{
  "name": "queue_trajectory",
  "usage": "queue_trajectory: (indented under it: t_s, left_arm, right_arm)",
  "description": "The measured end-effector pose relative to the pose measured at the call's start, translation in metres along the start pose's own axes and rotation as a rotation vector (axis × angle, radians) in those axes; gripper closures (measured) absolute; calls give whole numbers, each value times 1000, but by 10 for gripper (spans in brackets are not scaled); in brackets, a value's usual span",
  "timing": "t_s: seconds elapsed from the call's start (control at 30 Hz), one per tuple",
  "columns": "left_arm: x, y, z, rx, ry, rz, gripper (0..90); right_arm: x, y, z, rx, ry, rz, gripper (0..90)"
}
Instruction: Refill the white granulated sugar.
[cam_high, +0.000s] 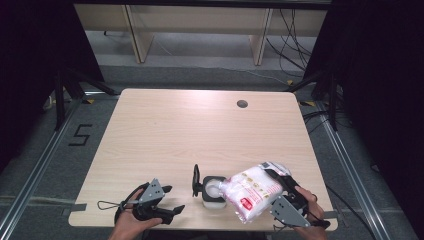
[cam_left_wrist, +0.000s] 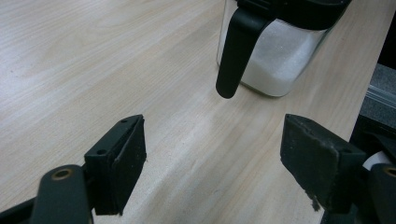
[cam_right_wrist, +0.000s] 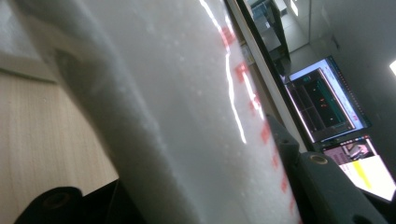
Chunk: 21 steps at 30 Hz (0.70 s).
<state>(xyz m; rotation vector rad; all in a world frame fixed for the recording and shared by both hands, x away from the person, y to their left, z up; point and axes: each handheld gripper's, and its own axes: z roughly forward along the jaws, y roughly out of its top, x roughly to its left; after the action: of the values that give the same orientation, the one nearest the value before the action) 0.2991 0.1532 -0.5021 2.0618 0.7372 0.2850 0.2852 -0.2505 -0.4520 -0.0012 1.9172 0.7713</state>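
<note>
A clear square jar (cam_high: 212, 194) of white grains stands near the table's front edge, its black hinged lid (cam_high: 196, 181) flipped up to its left. My right gripper (cam_high: 266, 192) is shut on a plump white bag with red print (cam_high: 250, 190), held tilted with one end over the jar's mouth. In the right gripper view the bag (cam_right_wrist: 187, 116) sits squeezed between the jaws of that gripper (cam_right_wrist: 187, 186). My left gripper (cam_high: 173, 198) rests open left of the jar. Its view has the jar (cam_left_wrist: 275, 60) and hanging lid (cam_left_wrist: 236, 51) ahead of the left gripper (cam_left_wrist: 212, 158), nothing between the jaws.
The light wooden table (cam_high: 200, 125) has a cable hole (cam_high: 242, 104) at the back right. Wooden furniture legs and cables stand on the floor beyond it. A lit monitor (cam_right_wrist: 327, 107) shows far off in the right gripper view.
</note>
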Motion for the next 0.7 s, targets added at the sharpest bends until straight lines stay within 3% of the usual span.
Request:
queue_trajectory:
  t_s: [0.27, 0.33, 0.5, 0.57, 0.7]
  left_arm:
    - [0, 0, 0, -1, 1, -8, 220]
    - [0, 0, 0, 0, 1, -7, 220]
    - [0, 0, 0, 0, 0, 0, 220]
    - [0, 0, 0, -1, 0, 3, 220]
    - [1, 0, 1, -2, -2, 20, 220]
  right_arm:
    - [5, -1, 6, -23, 58, 109, 597]
    - [5, -1, 8, -36, 81, 163, 600]
    - [2, -7, 12, -63, 93, 279, 610]
    - [-1, -11, 13, -77, 86, 297, 616]
    - [-6, -18, 17, -95, 87, 385, 628]
